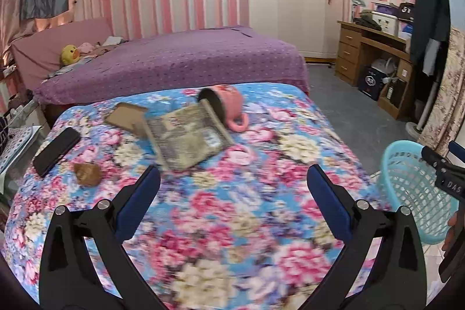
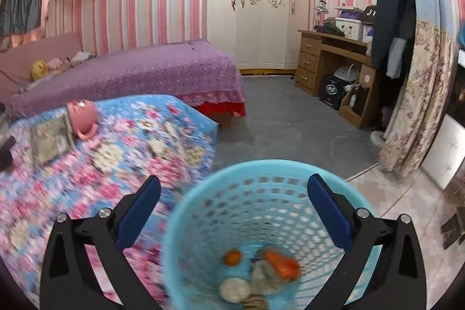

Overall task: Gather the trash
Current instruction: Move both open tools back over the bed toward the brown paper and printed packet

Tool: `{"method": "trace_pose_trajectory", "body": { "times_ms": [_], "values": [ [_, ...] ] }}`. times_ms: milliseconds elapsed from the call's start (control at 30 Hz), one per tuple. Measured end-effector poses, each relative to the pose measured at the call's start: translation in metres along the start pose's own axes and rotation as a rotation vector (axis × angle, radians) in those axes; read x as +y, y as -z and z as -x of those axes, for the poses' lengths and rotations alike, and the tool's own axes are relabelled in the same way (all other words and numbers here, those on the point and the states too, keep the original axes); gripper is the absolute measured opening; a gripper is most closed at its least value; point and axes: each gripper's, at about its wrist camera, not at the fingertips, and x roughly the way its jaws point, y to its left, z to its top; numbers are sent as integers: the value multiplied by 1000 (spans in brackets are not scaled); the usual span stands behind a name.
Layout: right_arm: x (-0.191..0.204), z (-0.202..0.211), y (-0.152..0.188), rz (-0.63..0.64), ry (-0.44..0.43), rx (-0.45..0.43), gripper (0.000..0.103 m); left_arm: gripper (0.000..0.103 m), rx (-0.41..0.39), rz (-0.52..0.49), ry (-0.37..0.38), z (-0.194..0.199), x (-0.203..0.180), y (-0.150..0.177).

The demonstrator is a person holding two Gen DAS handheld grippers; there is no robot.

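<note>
The left gripper (image 1: 232, 188) hangs over the near part of the flowered bed (image 1: 261, 222), its jaws spread wide and holding nothing; the right gripper (image 2: 234, 199) is likewise spread and empty, poised above the mouth of the blue basket (image 2: 203, 211), which stands on the floor just off the bed's right edge. Inside the basket lie a few pieces already gathered: orange scraps (image 2: 283, 263), a small orange ball (image 2: 232, 257), a pale lump (image 2: 234, 289) and some crumpled greyish stuff; the blur hides what exactly they are.

What remains on the bed sits ahead of the left gripper: a brown crumpled scrap (image 1: 87, 174) near the left edge, just beside a dark flat phone-like slab (image 1: 56, 150); a flat brown card (image 1: 126, 116) farther in; a newspaper-patterned packet (image 1: 190, 137) toward the middle, its long axis running from the near left to the far right; and a pink mug (image 1: 226, 103) tipped on its side, touching the packet's far end.

The coming move seems to turn on the brown scrap: it lies forward and to the left of the left gripper, well apart from the right one, so the left hand is plainly the nearer; the scrap has no clear long axis, so the jaws' angle should matter little; the carry to the basket would then cross the whole bed toward its right edge.
</note>
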Motion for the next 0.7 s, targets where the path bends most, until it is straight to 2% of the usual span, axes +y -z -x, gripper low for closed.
{"method": "trace_pose_trajectory", "body": {
  "times_ms": [200,400,700],
  "values": [
    [40,-6,-2,21,-42,7,99,98,10,-2,-61,-11,43,4],
    [75,-16,0,18,-90,32,99,98,47,41,-99,-27,87,17],
    [119,-30,3,4,-104,55,99,98,107,89,-161,-40,143,30]
  ]
}}
